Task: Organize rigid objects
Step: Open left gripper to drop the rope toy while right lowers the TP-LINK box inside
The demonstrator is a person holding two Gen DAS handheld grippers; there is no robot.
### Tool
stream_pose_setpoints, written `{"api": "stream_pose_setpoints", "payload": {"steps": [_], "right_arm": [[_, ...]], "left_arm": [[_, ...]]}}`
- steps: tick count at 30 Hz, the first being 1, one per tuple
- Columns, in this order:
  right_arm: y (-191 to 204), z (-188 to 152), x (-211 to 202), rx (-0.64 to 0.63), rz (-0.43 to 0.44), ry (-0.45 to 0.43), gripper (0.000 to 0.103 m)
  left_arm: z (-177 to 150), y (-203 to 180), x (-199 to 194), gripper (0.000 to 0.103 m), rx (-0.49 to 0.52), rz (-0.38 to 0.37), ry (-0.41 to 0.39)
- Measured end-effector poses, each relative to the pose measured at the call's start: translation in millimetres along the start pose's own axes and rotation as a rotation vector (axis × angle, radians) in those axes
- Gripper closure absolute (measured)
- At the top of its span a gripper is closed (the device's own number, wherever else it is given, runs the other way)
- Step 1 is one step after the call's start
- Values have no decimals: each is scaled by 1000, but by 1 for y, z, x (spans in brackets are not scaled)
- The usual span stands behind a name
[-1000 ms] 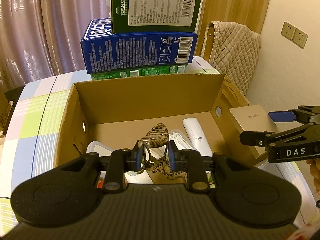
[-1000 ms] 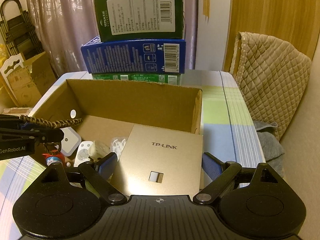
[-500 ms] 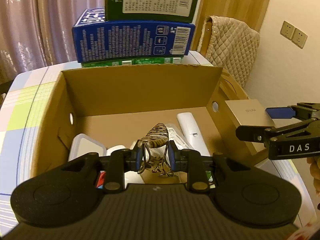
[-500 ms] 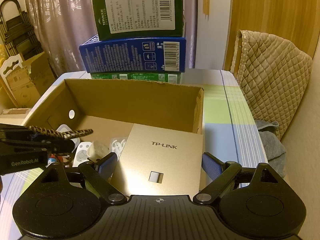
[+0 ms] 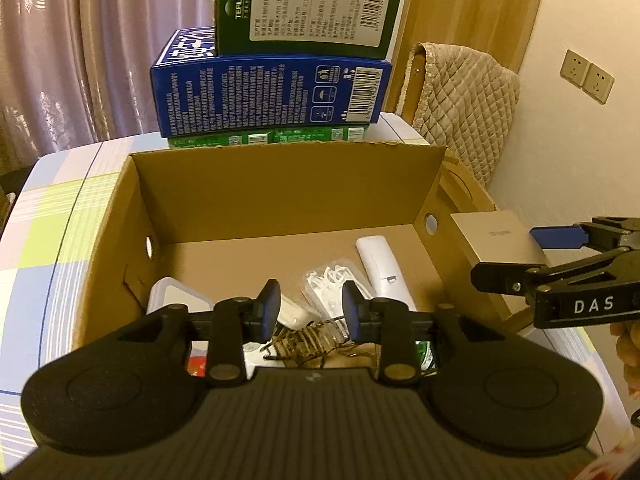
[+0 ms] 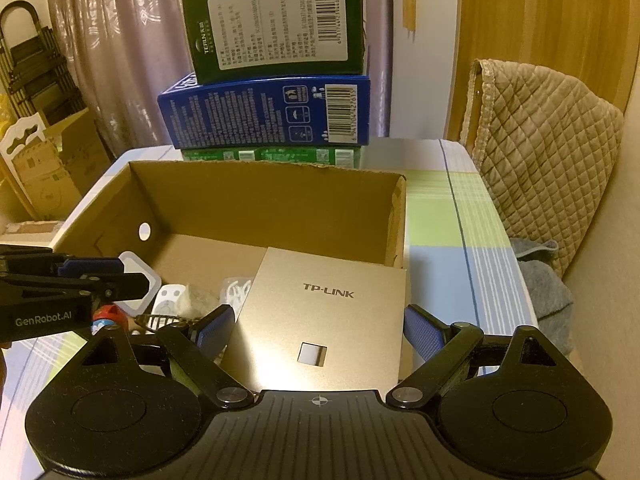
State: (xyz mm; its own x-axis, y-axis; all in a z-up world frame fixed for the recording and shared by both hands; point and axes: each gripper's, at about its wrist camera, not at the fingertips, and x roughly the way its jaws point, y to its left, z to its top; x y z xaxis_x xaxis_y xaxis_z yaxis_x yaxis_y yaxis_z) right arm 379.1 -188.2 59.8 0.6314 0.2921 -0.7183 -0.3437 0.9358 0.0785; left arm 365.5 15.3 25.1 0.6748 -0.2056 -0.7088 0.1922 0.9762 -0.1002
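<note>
Our left claw (image 5: pixel 307 307) hangs spread over the cardboard box (image 5: pixel 280 188), a striped clip (image 5: pixel 310 338) lying loose below at six o'clock. Our right claw (image 6: pixel 318 330) pinches the gold router box (image 6: pixel 326 320), propped on the rim for loading.

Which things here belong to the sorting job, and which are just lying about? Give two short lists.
Part of the job:
open brown cardboard box
flat gold TP-LINK box between the right gripper fingers
brown braided cord item under the open left gripper
white oblong device in the box

Just lying about:
stacked green and blue cartons
quilted beige chair cover
grey cloth
</note>
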Motion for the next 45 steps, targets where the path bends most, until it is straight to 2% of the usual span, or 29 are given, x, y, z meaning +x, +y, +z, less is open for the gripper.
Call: {"api": "stream_pose_setpoints", "payload": {"steps": [45], "right_arm": [[4, -1, 1, 1, 11, -12, 15]], "left_arm": [[-7, 6, 0, 75, -5, 5, 6]]}}
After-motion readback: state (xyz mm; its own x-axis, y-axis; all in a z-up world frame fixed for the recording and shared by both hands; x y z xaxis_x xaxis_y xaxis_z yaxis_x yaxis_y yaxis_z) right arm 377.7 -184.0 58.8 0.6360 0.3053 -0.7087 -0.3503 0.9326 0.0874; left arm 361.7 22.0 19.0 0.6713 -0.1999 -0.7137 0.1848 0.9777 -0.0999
